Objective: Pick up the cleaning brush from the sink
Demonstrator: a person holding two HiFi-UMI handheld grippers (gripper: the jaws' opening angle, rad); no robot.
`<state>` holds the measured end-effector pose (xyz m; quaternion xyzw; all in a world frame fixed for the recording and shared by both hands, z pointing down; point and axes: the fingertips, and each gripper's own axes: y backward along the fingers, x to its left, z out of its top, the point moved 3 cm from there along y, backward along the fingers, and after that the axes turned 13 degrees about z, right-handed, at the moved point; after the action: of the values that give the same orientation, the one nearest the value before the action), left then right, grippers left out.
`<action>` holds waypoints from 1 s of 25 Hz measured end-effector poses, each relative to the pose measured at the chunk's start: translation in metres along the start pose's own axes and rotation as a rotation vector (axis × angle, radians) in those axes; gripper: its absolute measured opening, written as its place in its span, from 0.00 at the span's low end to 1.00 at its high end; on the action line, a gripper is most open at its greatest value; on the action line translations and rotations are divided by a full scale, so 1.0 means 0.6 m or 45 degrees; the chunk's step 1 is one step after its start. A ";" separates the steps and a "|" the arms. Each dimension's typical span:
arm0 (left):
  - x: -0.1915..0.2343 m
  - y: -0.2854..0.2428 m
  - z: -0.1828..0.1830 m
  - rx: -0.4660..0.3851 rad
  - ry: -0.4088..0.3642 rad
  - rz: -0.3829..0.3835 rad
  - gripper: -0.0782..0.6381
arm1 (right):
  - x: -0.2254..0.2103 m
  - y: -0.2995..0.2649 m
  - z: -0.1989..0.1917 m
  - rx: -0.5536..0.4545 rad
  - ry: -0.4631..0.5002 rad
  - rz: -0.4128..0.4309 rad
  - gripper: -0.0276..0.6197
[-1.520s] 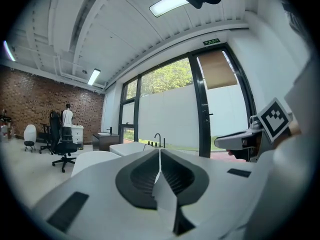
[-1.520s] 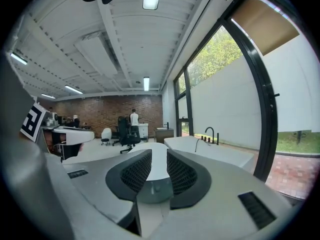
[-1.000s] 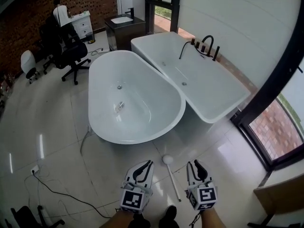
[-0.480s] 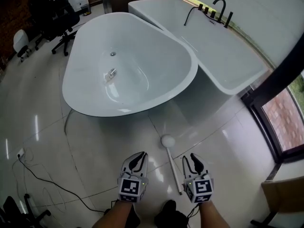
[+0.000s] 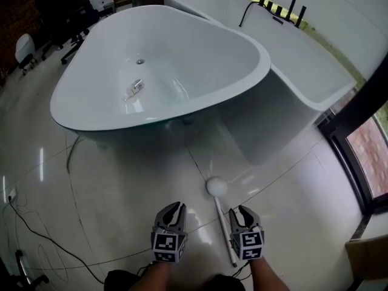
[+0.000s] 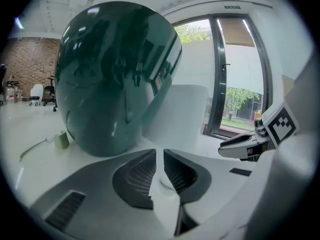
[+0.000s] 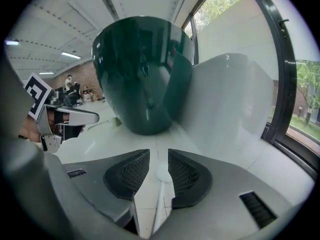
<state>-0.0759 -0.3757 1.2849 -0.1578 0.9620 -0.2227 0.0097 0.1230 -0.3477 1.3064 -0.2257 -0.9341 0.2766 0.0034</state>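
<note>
The cleaning brush [image 5: 216, 187], white with a round head and a long thin handle, lies on the glossy tile floor in front of the oval bathtub [image 5: 259, 65]. My right gripper [image 5: 242, 213] hovers low over the handle with its jaws open. Its jaws have just been opening. In the right gripper view the brush [image 7: 162, 174] shows through the gap between the jaws, head pointing at the tub. My left gripper [image 5: 171, 213] is beside it on the left. It is a little open, with only floor between its jaws [image 6: 160, 156].
The oval tub's dark underside [image 6: 115, 74] rises close ahead of both grippers. A rectangular tub [image 5: 315, 71] with a black faucet [image 5: 286, 2] stands behind it on the right. A dark window frame [image 5: 364, 108] runs along the right. A cable [image 5: 36, 238] lies on the floor at left.
Both grippers and the head camera have dropped steeply toward the floor and closer to the tub. The brush has stayed where it lay. The right gripper now stands over its handle.
</note>
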 end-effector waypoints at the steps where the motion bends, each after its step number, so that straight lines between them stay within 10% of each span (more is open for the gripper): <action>1: -0.003 -0.019 -0.035 0.013 -0.012 0.007 0.18 | -0.012 -0.020 -0.038 0.023 -0.008 0.000 0.20; 11: -0.041 -0.114 -0.275 0.191 -0.054 0.014 0.19 | -0.089 -0.144 -0.362 0.353 -0.121 0.085 0.26; 25: -0.025 -0.113 -0.298 0.201 -0.178 0.034 0.19 | -0.092 -0.185 -0.567 0.829 -0.161 0.076 0.32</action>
<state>-0.0570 -0.3529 1.4743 -0.1589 0.9404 -0.2861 0.0920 0.1705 -0.2783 1.6584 -0.2224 -0.7879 0.5741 0.0093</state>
